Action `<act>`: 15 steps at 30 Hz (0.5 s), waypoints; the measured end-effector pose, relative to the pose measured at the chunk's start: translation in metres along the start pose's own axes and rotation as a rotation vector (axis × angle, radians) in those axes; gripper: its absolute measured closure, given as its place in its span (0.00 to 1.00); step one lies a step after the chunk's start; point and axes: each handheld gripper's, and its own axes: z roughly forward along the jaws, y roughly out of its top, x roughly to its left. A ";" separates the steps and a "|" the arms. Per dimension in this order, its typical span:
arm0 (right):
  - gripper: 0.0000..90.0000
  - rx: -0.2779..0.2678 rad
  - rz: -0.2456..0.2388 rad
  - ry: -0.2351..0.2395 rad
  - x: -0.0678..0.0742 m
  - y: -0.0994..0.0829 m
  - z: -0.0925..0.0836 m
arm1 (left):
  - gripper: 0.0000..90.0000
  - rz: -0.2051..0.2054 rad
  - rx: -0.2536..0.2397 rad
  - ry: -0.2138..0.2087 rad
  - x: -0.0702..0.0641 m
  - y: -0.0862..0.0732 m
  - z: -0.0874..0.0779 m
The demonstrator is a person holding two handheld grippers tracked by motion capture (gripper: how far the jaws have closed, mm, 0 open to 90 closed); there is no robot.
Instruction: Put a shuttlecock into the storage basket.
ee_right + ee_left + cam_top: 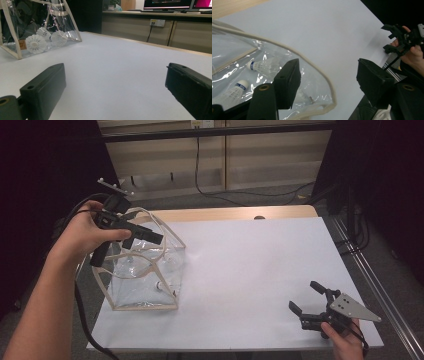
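Note:
A clear plastic bag (150, 290) with beige trim stands at the left of the white table sheet (250, 265). It holds several white shuttlecocks (36, 43), two of which lie just below my left jaws (259, 66). My left gripper (142, 242) hovers over the bag's open top with its jaws apart. The bag's beige handle (312, 58) curves through the gap of the left gripper (328, 72) and neither pad presses on it. My right gripper (305, 296) rests low at the front right corner, open and empty (115, 75), facing the bag (15, 22) across the sheet.
A strip of bare wooden tabletop (225, 213) runs along the far edge. Cables (210, 190) lie on the floor behind it, in front of low cabinets. A metal rail (375, 285) runs past the table's right side. Monitors (170, 3) stand on a far counter.

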 end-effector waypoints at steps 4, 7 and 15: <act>0.03 -0.003 -0.001 0.001 0.000 0.000 0.000 | 0.37 0.013 -0.015 -0.034 -0.006 -0.001 0.001; 0.03 -0.002 0.001 0.001 0.001 0.000 0.000 | 0.36 0.029 -0.018 -0.052 -0.010 -0.002 0.001; 0.03 -0.003 0.003 0.000 0.000 0.000 -0.001 | 0.34 0.061 -0.011 -0.098 -0.019 -0.004 0.007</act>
